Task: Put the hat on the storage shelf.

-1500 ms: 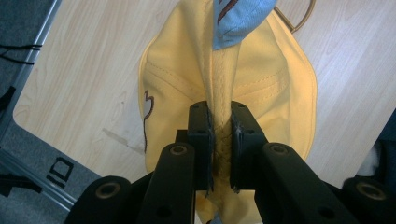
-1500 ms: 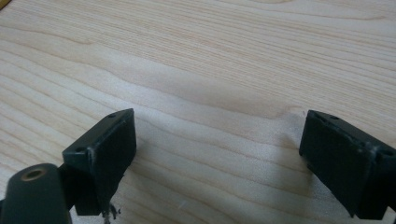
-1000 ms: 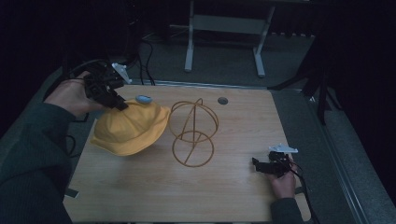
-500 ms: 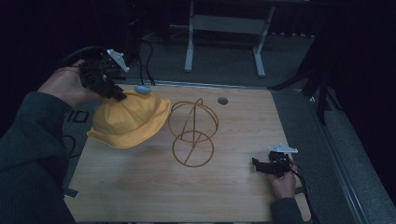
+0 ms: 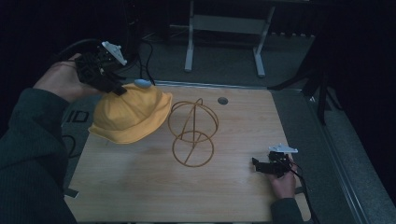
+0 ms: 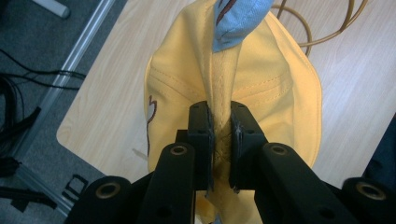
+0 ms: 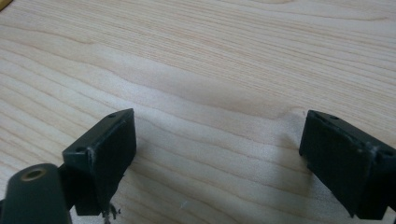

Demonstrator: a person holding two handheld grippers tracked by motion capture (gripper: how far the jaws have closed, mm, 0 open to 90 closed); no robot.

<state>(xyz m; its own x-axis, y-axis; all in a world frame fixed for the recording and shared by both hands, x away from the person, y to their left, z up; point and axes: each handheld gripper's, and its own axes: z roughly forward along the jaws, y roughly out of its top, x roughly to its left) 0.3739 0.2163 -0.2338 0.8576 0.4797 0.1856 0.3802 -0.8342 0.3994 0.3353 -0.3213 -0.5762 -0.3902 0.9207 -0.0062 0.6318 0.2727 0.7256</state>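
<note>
A yellow cloth hat with a pale blue patch at its top hangs over the table's left part, lifted by its crown. My left gripper is shut on a fold of the hat, pinched between its two jaws. Just right of the hat stands a gold wire stand made of rings and a hoop. My right gripper rests low over the wood at the front right, its jaws wide apart with only bare table between them.
The wooden table has a small round hole near its far edge. Black cables lie on the grey floor to the left, and a metal frame leg stands behind the table.
My left gripper has risen and pulled back to the left with the hat, so the hat hangs higher off the table. The right gripper has stayed put.
</note>
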